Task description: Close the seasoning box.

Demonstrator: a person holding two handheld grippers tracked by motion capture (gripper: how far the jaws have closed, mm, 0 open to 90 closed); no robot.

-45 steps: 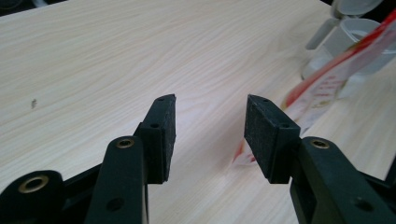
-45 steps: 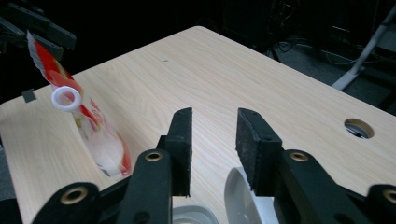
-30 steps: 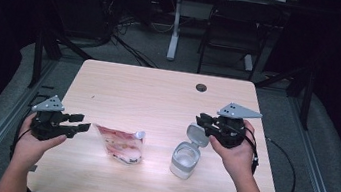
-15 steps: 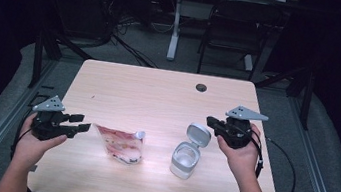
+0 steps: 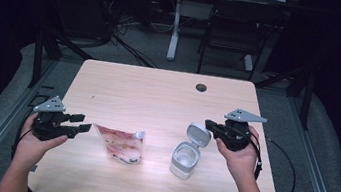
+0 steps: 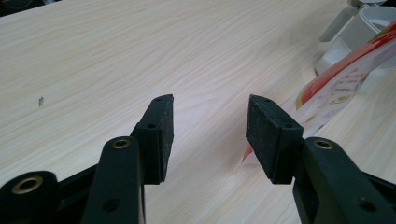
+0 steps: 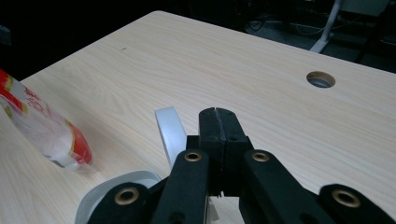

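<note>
Grey container (image 5: 185,157) now stands on the desk (image 5: 158,94) with its lid (image 5: 198,133) flipped up; right tool (image 5: 211,125) has just closed, empty, beside it. Left tool (image 5: 83,122) waits open near the pouch (image 5: 119,144).

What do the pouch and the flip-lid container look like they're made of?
Pouch: apparently thin flexible plastic film, glossy and part clear with red print; it lies creased and flattened on the table, with a small spout cap at one corner.
Container: probably rigid moulded plastic, matt white-grey, with smooth thick walls and its hinged lid standing open.
</note>
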